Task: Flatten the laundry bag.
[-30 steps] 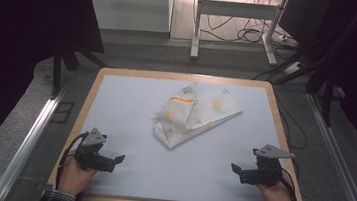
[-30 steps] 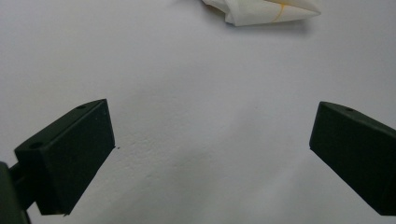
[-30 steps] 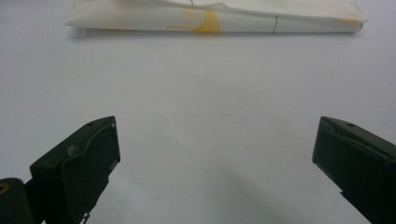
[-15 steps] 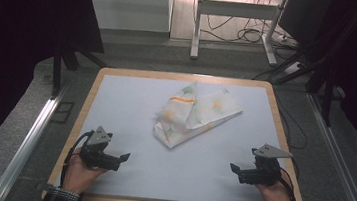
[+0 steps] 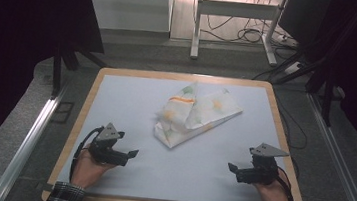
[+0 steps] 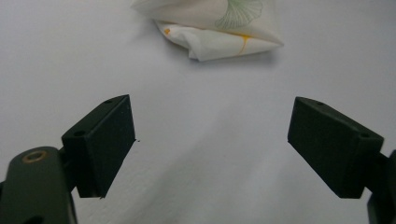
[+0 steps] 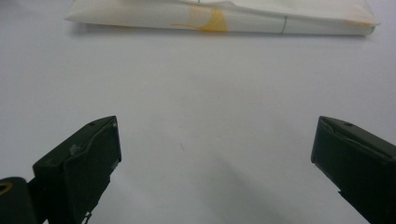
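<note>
Two grippers rest low at the near edge of the bench (image 5: 118, 81), one in each hand, and a folded cloth (image 5: 195, 115) lies between them and farther off, a little beyond the middle of the pale surface. That cloth is white with a faint print of green leaves and orange marks, loosely folded into a rough wedge whose narrow corner points toward the near left. In the high view the left gripper (image 5: 130, 154) sits at the near left with its jaws aimed to the right and toward the cloth, near it but not touching. Its jaws have just been closing a little, yet they stand well apart with nothing between them; in the left gripper view the bare bench shows in the gap, and the cloth's near corner lies ahead of the pads. At the near right, the right gripper (image 5: 232, 169) points left across the bench, well apart from the cloth. Its jaws are spread wide and hold nothing; in the right gripper view the long folded edge of the cloth runs across the far side.
</note>
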{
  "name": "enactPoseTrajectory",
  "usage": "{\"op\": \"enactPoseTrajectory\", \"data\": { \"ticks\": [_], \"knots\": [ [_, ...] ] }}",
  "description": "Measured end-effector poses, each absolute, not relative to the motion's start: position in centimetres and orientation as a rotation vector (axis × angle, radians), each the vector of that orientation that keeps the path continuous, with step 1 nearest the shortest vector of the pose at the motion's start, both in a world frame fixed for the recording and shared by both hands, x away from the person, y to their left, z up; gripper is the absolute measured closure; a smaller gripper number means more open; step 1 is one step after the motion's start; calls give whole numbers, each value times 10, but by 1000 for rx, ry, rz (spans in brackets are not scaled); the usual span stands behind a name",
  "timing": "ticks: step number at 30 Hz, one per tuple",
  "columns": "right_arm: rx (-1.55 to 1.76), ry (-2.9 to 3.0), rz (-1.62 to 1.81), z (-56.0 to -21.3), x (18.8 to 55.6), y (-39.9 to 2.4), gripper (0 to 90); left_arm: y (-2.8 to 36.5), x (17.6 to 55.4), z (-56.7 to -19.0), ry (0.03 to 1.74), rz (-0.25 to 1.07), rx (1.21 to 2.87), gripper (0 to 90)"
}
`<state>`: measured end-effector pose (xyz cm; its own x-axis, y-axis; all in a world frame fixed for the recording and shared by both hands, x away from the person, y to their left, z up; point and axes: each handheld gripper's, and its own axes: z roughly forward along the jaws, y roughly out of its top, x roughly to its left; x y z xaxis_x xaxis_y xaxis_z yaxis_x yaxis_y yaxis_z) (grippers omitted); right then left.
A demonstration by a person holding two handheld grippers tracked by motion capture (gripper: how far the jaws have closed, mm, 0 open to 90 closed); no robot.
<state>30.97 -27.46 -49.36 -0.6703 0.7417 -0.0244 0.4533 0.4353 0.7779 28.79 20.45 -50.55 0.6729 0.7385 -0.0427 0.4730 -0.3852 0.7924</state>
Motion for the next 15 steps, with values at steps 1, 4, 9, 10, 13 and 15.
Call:
{"op": "enactPoseTrajectory", "data": {
  "ticks": [1, 4, 9, 10, 13, 15],
  "knots": [
    [1021, 2331, 1104, -494, 310, -274, 16, 203, 289, -505, 930, 405, 2053, 154],
    [1026, 2327, 1108, -494, 311, -273, 16, 199, 293, -504, 916, 401, 2054, 166],
    [1038, 2317, 1125, -494, 312, -270, 19, 186, 304, -501, 879, 402, 2080, 183],
    [1042, 2317, 1123, -494, 312, -269, 21, 184, 305, -501, 874, 402, 2085, 185],
    [1050, 2320, 1131, -494, 314, -267, 26, 176, 313, -500, 858, 395, 2099, 192],
    [1054, 2333, 1138, -495, 316, -263, 26, 171, 318, -500, 850, 394, 2109, 194]
  ]
}}
